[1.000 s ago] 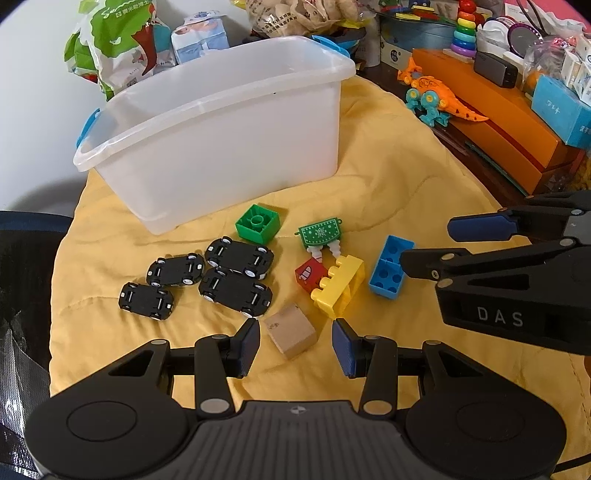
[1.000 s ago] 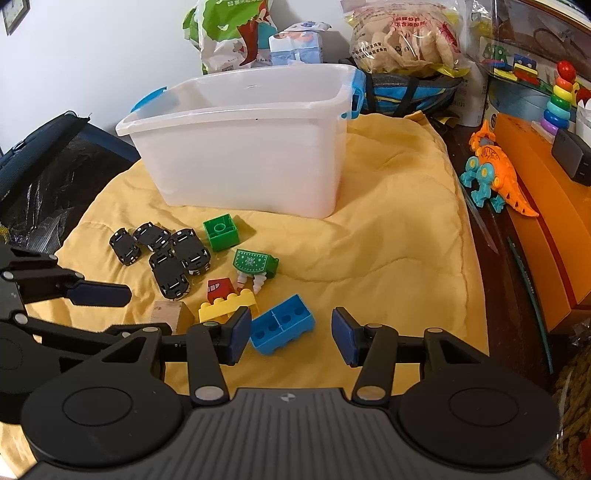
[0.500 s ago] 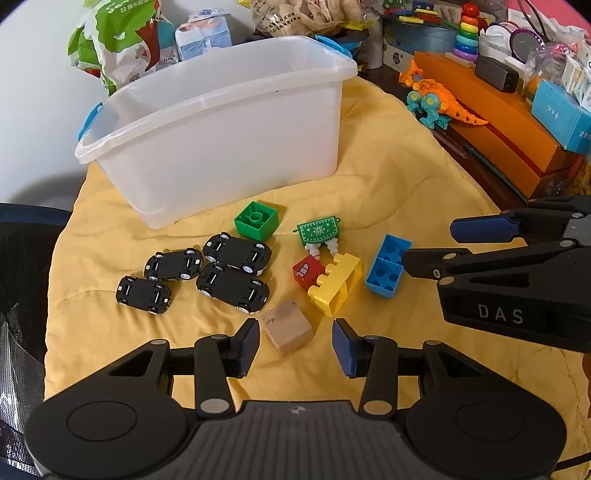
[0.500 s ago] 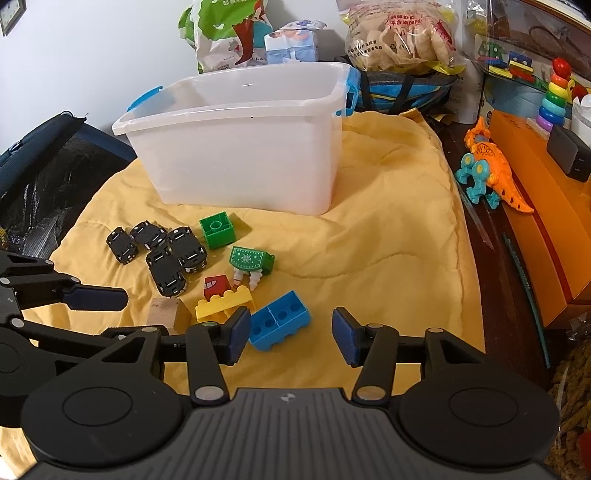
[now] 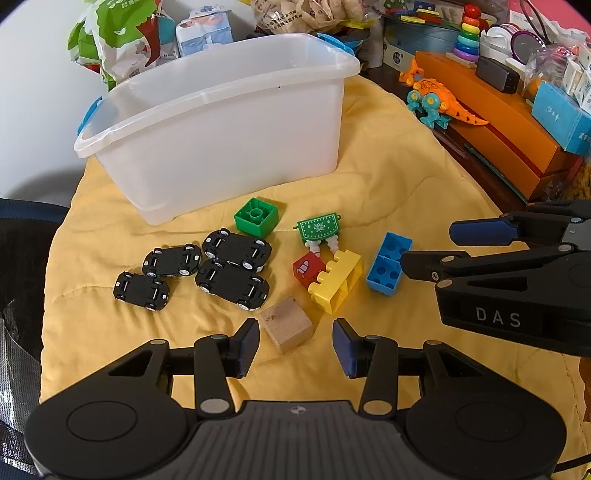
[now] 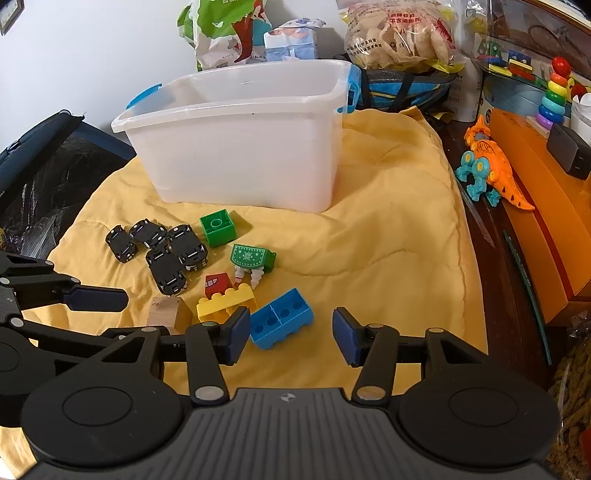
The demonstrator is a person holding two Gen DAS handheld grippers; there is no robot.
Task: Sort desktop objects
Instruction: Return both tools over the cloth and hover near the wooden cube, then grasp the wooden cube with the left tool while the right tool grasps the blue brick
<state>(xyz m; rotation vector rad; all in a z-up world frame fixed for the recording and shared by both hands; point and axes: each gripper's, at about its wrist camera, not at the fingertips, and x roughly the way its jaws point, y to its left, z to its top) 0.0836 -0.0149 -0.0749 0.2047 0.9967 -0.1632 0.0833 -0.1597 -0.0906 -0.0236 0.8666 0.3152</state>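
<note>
While both grippers hang parted, left gripper point(image 5: 295, 341) before one wooden cube point(image 5: 285, 325), four black toy cars point(image 5: 232, 283) beyond-left, right gripper point(image 6: 287, 339) before one blue plastic brick point(image 6: 281, 318), white plastic bin point(image 5: 221, 125) farther ahead.

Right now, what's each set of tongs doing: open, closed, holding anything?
Left tongs: open, empty, wooden cube between the pads, ungripped.
Right tongs: open, empty, over blue brick.

Even, soft indoor light, moderately bright, no hard shadows on the yellow cloth point(image 5: 388, 166), only faint shade under the white bin point(image 5: 221, 122) and the toy cars point(image 5: 232, 266). Bin walls glow translucent, mild sheen on its rim. Slight glare on the snack bags point(image 6: 399, 33) at the back. Both views sharp in the centre, no motion blur. Heavy fisheye: straight edges bow, corners fall to black vignette, clutter at the right edge looks stretched and softer.
</note>
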